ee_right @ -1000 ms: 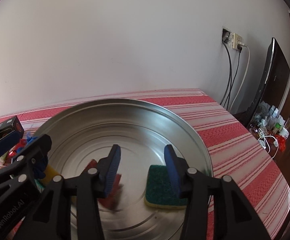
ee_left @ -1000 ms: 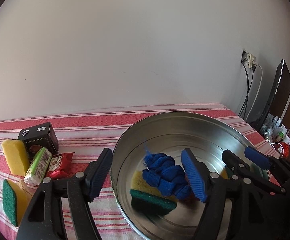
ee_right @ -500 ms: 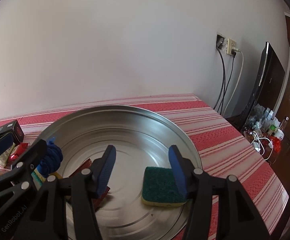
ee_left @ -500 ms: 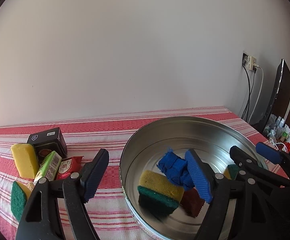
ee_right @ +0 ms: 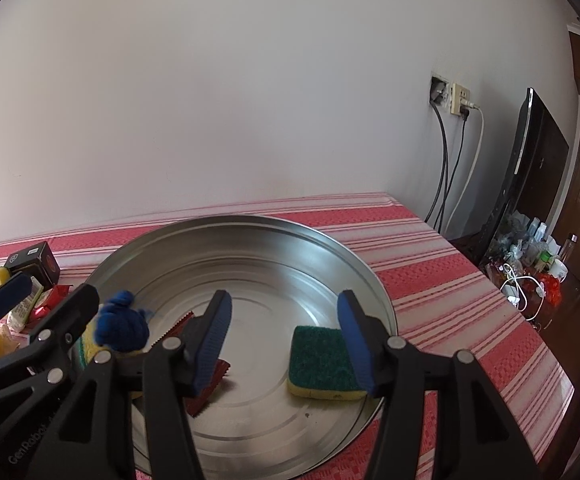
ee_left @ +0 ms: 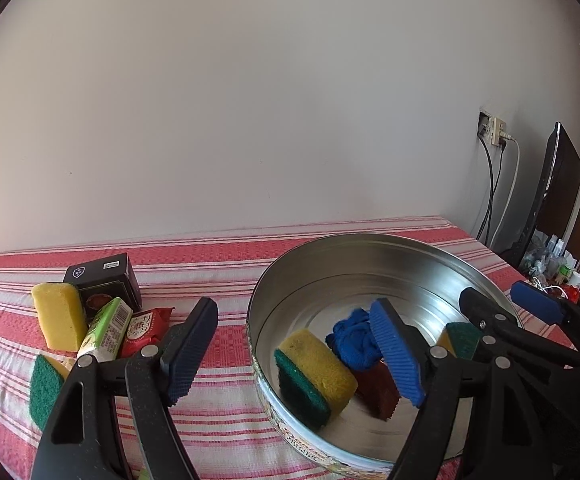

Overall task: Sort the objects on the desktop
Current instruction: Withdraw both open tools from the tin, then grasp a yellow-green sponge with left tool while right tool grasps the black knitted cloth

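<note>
A round metal tin (ee_left: pixel 370 238) (ee_right: pixel 250 218) stands on the striped cloth. Inside it lie a yellow-and-green sponge (ee_left: pixel 318 368), a blue knotted cloth (ee_left: pixel 354 340) (ee_right: pixel 122 326), a dark red packet (ee_left: pixel 378 392) (ee_right: pixel 206 392) and a second sponge (ee_left: pixel 460 338) (ee_right: pixel 322 356), green side up. My left gripper (ee_left: pixel 294 354) (ee_right: pixel 44 296) is open astride the tin's left wall, holding nothing. My right gripper (ee_right: pixel 286 344) (ee_left: pixel 494 294) hangs open over the tin floor, with the red packet below its left finger and the green sponge beside its right one.
Left of the tin lie a black box (ee_left: pixel 104 280), a yellow sponge (ee_left: pixel 58 316), a green packet (ee_left: pixel 106 330), a red packet (ee_left: pixel 146 326) and a green-faced sponge (ee_left: pixel 44 388). Beyond the table's right edge are wall sockets (ee_right: pixel 456 98) with cables, a dark screen (ee_right: pixel 530 168) and clutter.
The right jaws spread and the red packet dropped onto the tin floor. The blue cloth settled against the sponge. Both grippers drew back a little from the tin.
</note>
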The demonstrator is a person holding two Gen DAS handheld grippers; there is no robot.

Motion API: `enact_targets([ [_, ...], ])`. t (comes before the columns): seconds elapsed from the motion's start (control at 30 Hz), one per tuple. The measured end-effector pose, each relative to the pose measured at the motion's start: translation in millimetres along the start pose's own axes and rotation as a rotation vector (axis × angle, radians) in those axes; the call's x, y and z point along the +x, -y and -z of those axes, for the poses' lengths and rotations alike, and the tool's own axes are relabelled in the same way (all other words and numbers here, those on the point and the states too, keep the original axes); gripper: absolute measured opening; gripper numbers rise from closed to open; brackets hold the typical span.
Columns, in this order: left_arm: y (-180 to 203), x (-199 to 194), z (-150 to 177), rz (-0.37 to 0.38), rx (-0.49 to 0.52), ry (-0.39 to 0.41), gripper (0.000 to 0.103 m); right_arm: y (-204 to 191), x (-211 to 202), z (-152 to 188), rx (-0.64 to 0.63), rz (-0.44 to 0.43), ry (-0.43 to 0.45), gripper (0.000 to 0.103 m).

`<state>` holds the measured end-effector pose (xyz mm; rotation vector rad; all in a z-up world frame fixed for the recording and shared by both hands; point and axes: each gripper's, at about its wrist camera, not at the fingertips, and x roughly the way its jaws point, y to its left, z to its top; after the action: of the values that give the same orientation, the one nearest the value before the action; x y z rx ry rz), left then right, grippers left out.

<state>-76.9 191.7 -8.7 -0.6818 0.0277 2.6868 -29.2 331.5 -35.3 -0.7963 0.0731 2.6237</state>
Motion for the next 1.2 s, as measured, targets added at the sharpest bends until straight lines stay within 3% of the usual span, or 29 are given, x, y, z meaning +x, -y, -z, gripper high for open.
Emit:
enact_targets([
  [0.57, -14.0, -19.5, 9.4, -0.001, 0.008, -0.004, 0.08, -4.8, -27.2, 10.4, 0.029, -0.033, 0.007, 0.057],
  [1.2, -59.1, -62.7, 33.4, -0.044, 0.043, -0.017, 0.08, -53.5, -59.5, 34.5, -0.001, -0.101, -0.019, 0.058],
])
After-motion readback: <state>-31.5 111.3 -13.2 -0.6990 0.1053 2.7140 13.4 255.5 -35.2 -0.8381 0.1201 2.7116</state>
